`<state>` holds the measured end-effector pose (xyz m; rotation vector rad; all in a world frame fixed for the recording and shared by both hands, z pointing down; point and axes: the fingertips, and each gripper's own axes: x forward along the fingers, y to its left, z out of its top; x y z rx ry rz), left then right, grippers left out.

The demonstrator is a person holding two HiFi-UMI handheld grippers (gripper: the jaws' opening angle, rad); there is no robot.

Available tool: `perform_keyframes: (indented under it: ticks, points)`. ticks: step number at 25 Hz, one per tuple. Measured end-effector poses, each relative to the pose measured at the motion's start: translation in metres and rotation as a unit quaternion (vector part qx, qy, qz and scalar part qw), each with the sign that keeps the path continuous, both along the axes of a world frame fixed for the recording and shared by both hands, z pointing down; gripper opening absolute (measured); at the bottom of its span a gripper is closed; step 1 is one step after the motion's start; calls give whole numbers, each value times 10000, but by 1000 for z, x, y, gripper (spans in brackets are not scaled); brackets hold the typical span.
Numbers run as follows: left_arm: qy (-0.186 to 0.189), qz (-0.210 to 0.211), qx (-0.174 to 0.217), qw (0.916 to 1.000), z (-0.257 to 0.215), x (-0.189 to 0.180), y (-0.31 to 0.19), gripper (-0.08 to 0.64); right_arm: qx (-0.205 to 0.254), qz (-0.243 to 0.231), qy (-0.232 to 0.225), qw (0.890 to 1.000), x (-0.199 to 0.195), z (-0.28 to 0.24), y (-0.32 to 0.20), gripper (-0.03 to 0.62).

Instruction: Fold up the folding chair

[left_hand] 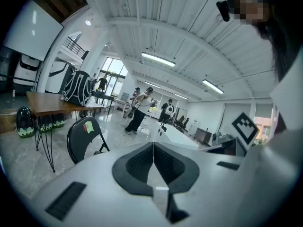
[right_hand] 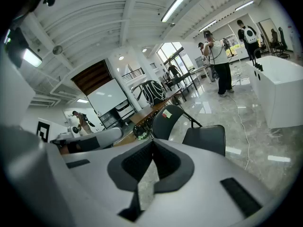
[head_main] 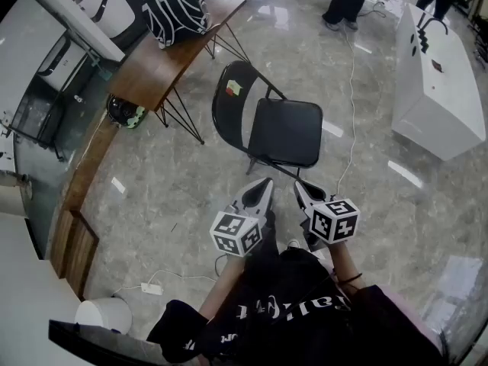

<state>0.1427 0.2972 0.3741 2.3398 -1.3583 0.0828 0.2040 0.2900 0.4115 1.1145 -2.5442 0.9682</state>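
A black folding chair stands unfolded on the marble floor in the head view, its seat level and a small coloured sticker on its backrest. My left gripper and right gripper hang side by side just short of the seat's front edge, both shut and holding nothing. The left gripper view shows the chair's backrest to the left beyond my closed left gripper. Seat and backrest of the chair appear in the right gripper view ahead of my closed right gripper.
A wooden table with a black backpack stands left of the chair. A white cabinet is at the right, and a cable runs across the floor beside the chair. People stand far off at the back.
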Motion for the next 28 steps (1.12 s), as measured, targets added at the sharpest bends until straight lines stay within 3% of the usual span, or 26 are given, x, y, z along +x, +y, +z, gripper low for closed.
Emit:
perform_keyframes:
  ticks: [10, 19, 28]
  points:
    - [-126, 268, 20, 9996, 5, -46, -108, 3, 16, 111, 44, 9999, -50, 2, -103, 15]
    - [13, 496, -219, 9985, 15, -98, -209, 3, -109, 316, 176, 9993, -98, 5, -195, 15]
    - [-195, 361, -486, 9980, 41, -138, -270, 5, -475, 674, 298, 9961, -98, 26, -230, 15]
